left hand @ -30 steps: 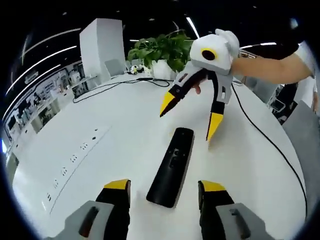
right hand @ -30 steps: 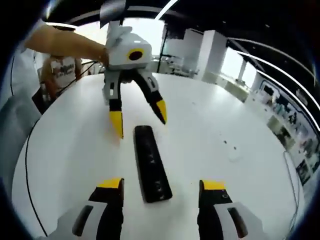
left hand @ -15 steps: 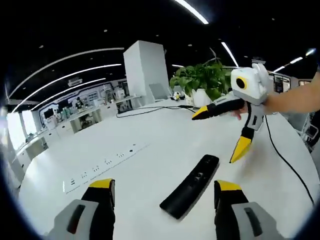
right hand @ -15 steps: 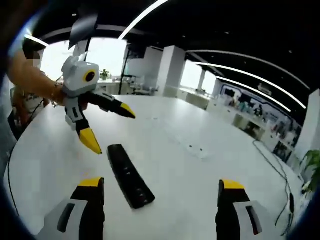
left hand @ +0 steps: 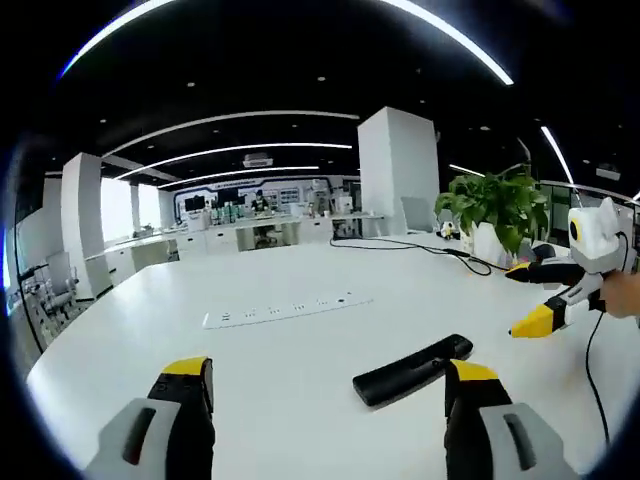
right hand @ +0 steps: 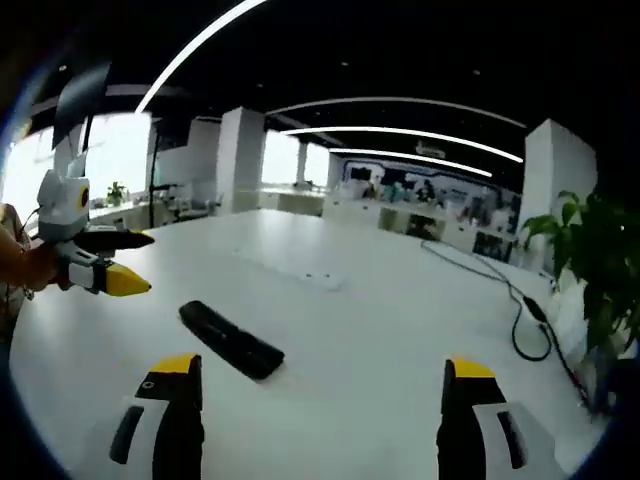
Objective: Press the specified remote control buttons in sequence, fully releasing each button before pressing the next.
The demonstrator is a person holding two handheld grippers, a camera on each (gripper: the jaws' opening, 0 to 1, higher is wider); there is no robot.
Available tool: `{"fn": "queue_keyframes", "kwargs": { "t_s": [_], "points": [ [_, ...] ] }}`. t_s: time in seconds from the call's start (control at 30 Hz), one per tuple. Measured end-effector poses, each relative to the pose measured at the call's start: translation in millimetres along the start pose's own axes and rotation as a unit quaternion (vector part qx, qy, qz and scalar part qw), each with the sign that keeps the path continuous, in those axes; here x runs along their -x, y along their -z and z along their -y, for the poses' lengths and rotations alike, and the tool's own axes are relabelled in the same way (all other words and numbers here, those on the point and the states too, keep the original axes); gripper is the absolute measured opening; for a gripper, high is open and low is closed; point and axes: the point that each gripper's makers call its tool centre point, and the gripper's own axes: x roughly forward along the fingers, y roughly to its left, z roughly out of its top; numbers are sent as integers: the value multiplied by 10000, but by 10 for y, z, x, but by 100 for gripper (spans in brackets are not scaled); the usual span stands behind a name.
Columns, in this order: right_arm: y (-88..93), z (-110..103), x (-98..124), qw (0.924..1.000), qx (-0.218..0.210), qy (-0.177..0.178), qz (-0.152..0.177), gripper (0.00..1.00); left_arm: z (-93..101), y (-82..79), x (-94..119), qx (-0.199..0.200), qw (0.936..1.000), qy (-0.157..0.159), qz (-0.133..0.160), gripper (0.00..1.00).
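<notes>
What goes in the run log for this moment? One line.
remote: flat on table, untouched | left gripper: open, apart | right gripper: open, apart | press: none

Bright ceiling strip lights (left hand: pixel 250 150), dark ceiling, sharp centre, strong fisheye edge bending

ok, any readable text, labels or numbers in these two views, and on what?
None can be read.
Remote control: its buttons are too small and dark to show any marking.
Power strip on the table: sockets show, no legible label.
Back wall of the room: bright displays, too blurred to read.
Left gripper and right gripper: yellow tips, no lettering visible.
</notes>
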Motion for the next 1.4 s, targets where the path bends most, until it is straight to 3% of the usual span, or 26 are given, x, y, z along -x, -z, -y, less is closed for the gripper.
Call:
{"fn": "queue_keyframes", "kwargs": {
  "t_s": [0.13,0.53,0.63,0.9,1.4],
  "points": [
    [-33,45,239,9985,-454,295,54,99,40,6,214,135,9998,-121,-25,100],
    [-93,-52,913,9961,-548,686,-30,95,221,-47,811,41,9998,-170,-97,100],
    [-104,-84,1051,9962,-535,692,-27,95,258,-122,985,-6,9998,-190,-49,100],
    [-176,-203,1437,9951,-624,761,14,95,376,-106,1344,-5,9996,-234,-133,100],
    [57,-514,1919,9938,-832,660,-336,92,487,3,1937,197,9979,-335,-523,100]
  ]
}}
